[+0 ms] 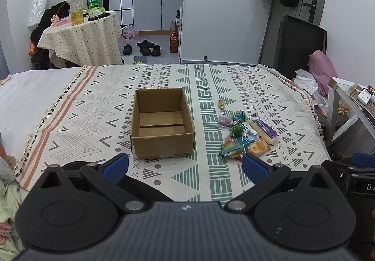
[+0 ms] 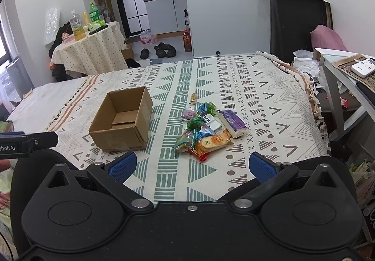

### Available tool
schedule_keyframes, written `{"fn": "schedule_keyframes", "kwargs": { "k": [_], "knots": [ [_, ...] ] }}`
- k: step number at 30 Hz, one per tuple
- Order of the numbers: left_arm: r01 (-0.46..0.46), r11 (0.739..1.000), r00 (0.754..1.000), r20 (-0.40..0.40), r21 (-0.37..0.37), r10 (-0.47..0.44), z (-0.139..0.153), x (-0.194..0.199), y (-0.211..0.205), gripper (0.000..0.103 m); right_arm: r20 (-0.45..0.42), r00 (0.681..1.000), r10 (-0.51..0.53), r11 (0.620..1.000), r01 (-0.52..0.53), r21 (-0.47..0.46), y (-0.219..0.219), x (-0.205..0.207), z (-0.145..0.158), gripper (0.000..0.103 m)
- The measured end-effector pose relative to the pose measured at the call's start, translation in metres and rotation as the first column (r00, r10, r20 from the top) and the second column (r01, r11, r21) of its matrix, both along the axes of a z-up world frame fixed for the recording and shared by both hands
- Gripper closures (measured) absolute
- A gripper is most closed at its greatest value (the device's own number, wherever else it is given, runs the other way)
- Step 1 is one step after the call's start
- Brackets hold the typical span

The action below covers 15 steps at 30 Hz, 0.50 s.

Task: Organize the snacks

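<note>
box bare, snacks still in a heap

a cardboard box (image 1: 162, 128) sits open-topped on the patterned blanket (image 1: 93, 106) covering the bed, with nothing inside it. just to its right, apart from it, lies a pile of snacks (image 2: 207, 128): an orange cracker pack (image 2: 214, 141) at the near edge, a purple-and-white pack (image 2: 233, 122) on the far right, a green wrapped sweet (image 2: 195, 123) in the middle, and one small packet (image 2: 193, 98) lying alone beyond the rest. the left gripper (image 1: 185, 163) hovers near the box's front wall, blue fingers spread wide apart, holding nothing. the right gripper (image 2: 192, 166) hangs above the blanket before the pile, also wide apart and holding nothing.
</note>
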State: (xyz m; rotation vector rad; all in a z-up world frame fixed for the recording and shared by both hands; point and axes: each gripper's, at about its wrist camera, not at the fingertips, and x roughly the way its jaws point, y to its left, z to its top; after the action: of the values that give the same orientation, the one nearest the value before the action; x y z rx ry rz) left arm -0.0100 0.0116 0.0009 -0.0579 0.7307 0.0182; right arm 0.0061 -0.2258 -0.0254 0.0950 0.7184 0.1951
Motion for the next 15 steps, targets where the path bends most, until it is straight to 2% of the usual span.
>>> {"fn": "schedule_keyframes", "kwargs": {
  "k": [15],
  "knots": [
    [-0.001,1.0,1.0,0.004,0.001,0.001,0.0024,-0.0019,-0.0002,0.001,0.0,1.0,0.006,1.0,-0.006,-0.004,0.001,-0.0004,0.0017,0.0]
  ]
}}
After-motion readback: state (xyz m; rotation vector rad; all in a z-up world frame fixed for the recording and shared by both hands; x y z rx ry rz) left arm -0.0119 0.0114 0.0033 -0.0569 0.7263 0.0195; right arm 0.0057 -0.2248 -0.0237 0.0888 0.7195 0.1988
